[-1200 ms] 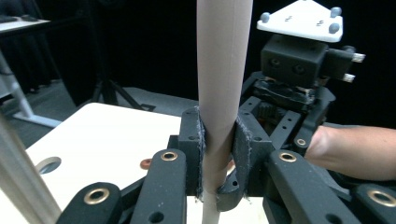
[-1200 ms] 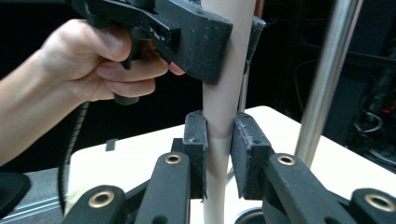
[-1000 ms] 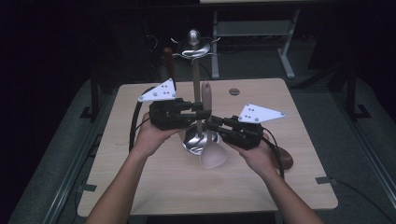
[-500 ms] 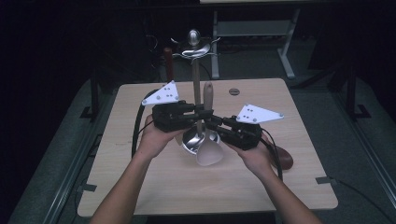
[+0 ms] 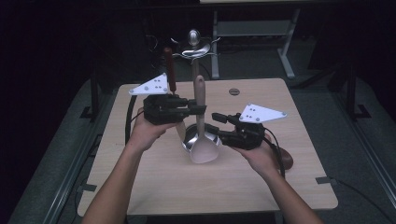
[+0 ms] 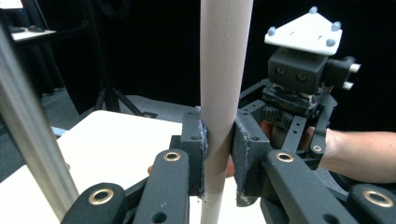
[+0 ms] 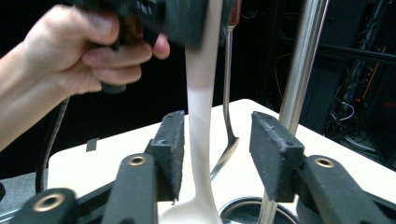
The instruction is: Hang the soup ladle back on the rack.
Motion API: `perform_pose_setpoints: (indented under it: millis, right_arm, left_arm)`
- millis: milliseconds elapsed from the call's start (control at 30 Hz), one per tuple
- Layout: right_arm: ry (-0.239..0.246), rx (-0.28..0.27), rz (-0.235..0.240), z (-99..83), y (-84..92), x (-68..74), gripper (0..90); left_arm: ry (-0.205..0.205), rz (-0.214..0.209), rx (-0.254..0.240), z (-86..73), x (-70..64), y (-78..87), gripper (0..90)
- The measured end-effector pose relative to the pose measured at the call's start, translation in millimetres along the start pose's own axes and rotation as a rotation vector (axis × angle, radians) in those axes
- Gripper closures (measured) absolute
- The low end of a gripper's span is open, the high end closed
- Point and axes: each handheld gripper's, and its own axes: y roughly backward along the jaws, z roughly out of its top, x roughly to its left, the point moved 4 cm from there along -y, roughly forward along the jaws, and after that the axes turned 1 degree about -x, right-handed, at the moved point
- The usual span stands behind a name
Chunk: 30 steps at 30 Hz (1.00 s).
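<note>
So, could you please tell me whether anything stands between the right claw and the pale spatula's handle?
Nothing visible does: the spatula's handle already stands between the right claw's open jaws, while the left claw clamps it higher up.

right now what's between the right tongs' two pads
The pale spatula handle stands between them in the right gripper view, beside one pad and clear of the other.

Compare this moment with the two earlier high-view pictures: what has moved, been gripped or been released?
The right claw has just been opening; its pads now stand clear of the pale spatula's handle, which runs between them. The left claw has closed further and clamps that handle higher up. The spatula stands a little more upright. Both hands, the metal stand and the table stayed put.
</note>
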Motion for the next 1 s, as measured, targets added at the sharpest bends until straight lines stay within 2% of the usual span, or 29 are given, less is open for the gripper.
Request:
perform_pose_setpoints:
  millis: [233, 433, 633, 1000]
  right_arm:
    - [-0.001, 0.013, -0.02, -3.4, 1.6, -5.4, 46.2]
    - [-0.002, 0.016, -0.032, -5.1, 2.9, -8.8, 45.7]
    - [0.003, 0.016, -0.035, -5.1, 2.9, -8.8, 45.8]
    - [0.005, 0.015, -0.04, -5.1, 3.2, -9.6, 46.0]
  left_arm:
    - [-0.025, -0.027, 0.007, 13.1, 9.4, 10.5, 76.5]
    - [-0.006, -0.047, -0.001, 17.7, 18.7, 16.0, 76.5]
    - [0.012, -0.053, 0.014, 16.1, 27.3, 15.3, 76.5]
    - [0.025, -0.075, 0.029, 16.6, 34.2, 11.8, 76.5]
